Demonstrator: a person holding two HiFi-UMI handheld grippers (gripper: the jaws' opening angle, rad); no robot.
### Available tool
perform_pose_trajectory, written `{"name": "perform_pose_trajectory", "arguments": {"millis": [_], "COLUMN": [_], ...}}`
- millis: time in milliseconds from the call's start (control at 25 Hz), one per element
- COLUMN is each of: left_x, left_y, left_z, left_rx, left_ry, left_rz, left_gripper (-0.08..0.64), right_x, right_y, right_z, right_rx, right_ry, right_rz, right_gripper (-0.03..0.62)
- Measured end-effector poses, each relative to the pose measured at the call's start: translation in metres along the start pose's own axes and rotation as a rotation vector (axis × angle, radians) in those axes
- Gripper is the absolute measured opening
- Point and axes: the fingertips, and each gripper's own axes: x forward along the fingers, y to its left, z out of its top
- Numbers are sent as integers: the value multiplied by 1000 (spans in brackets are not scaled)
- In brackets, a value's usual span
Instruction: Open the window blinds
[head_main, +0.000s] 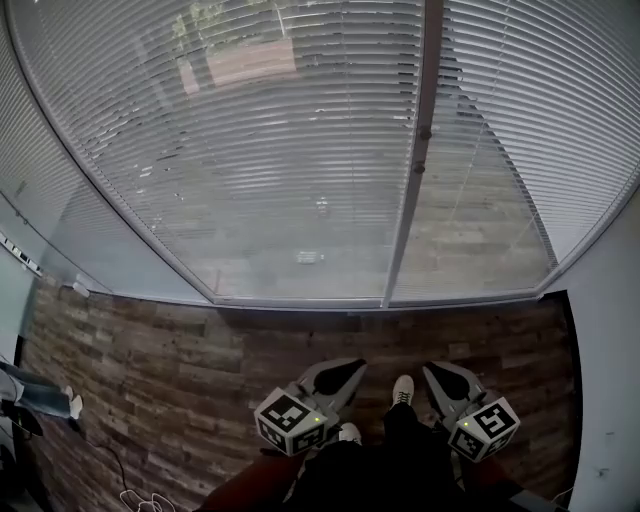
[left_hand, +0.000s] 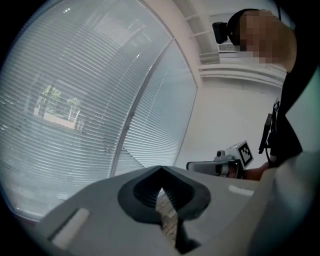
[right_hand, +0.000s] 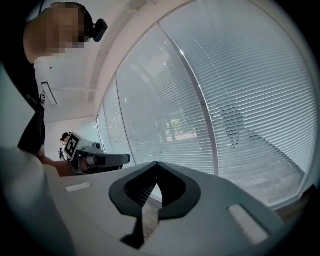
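Approach step, I judge; the blinds (head_main: 300, 150) hang lowered; left tongs (head_main: 347, 370) and right tongs (head_main: 437, 372), both clenched on nothing, sit well short of them; next, reach for their control.

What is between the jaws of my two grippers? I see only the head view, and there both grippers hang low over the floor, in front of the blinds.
Observer: The left gripper is shut. Its tips meet and nothing is between them.
Operator: And the other one?
Observer: The right gripper is shut too, and it is empty.
Operator: Do the blinds reach the top of the window?
Observer: In the right gripper view the blinds cover the glass up to the white beam above.
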Motion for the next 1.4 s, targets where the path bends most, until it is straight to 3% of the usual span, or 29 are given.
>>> {"name": "perform_pose_trajectory", "arguments": {"millis": [160, 400, 720, 1080, 1400], "left_x": [26, 80, 132, 188, 227], "left_y": [17, 51, 71, 85, 88], "left_z": [-10, 53, 98, 94, 106], "left_rx": [4, 45, 65, 55, 24], "left_ry": [-2, -30, -61, -73, -69], "left_rz": [16, 64, 116, 192, 226], "left_gripper": [0, 0, 0, 0, 0], "right_x": [23, 63, 87, 101, 107], "right_y": [-30, -78, -133, -189, -233], "right_z": [-7, 64, 110, 114, 121], "right_rx": [9, -43, -53, -55, -15], "right_ry": [-13, -49, -56, -55, -23], "right_rz": [29, 94, 147, 231, 257], "right_gripper": [26, 26, 26, 26, 26]}}
